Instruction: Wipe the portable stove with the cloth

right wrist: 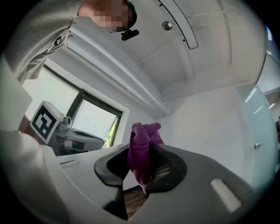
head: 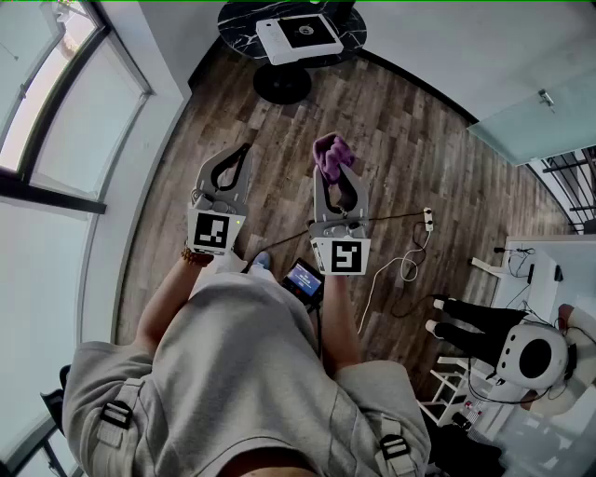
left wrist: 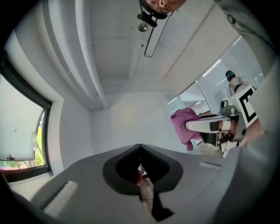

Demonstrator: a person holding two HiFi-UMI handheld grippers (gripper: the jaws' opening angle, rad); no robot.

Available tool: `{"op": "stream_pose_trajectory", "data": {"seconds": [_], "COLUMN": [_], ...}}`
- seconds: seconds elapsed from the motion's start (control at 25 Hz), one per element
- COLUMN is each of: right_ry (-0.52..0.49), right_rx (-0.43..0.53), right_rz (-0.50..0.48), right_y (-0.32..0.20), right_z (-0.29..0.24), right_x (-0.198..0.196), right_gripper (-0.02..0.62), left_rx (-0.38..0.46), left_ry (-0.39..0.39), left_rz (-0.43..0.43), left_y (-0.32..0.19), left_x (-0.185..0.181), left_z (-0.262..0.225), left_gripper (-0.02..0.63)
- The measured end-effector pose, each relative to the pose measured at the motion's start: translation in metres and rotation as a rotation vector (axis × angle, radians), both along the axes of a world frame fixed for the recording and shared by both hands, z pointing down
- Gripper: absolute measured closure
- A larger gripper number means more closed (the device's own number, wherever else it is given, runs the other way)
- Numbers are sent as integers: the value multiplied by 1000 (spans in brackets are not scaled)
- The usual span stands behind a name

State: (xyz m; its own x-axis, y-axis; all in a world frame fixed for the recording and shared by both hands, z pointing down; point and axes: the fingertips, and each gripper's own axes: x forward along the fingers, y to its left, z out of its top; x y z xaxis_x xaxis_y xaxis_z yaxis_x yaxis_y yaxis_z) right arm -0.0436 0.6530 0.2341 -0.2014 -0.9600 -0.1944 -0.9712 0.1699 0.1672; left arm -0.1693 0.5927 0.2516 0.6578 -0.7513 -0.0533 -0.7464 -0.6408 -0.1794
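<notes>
A purple cloth (head: 331, 156) is pinched in my right gripper (head: 333, 173), bunched up past the jaw tips; the right gripper view shows the cloth (right wrist: 142, 151) clamped between the closed jaws. My left gripper (head: 240, 154) is held beside it at the same height, shut and empty; in its own view the left gripper (left wrist: 139, 148) has its jaws met at a point, with the cloth (left wrist: 184, 127) off to the right. The white portable stove (head: 300, 37) sits on a dark round table (head: 240, 20) far ahead, well clear of both grippers.
Wooden floor (head: 419, 158) lies under both grippers. Tall windows (head: 56, 102) run along the left. A power strip with a white cable (head: 410, 256) lies on the floor to the right. A seated person (head: 484, 331) is at the right, by a white desk (head: 559, 265).
</notes>
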Motion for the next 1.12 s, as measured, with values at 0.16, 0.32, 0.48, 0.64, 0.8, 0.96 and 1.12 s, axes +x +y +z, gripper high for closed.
{"op": "stream_pose_trajectory", "data": {"seconds": [0.16,0.32,0.48,0.64,0.8,0.96,1.12], "right_ry": [-23,-9,-3,27,42,60,83], "right_rx": [-24,-46,-65,-88,-113,-135,-157], "right_rz": [-36,-58,-37,-23,-7,12,33], "right_y": [-4,-12,-33,-65,-105,-159,-212], "right_z": [5,10,13,18,21,26,27], "right_x": [0,0,1,5,17,25,26], "right_gripper": [484,474,472,472,472,472,472], "left_rx": [37,44,4,-4,-19,-24,-36], "left_ry": [1,0,9,17,19,32,41], "left_rz": [10,21,26,43,73,113,145], "left_y": [-5,-13,-36,-74,-116,-170,-222], "left_x": [-2,-4,-8,-2,9,17,17], "left_z": [4,10,16,28,37,43,45], "left_gripper": [607,607,607,607,607,607,607]}}
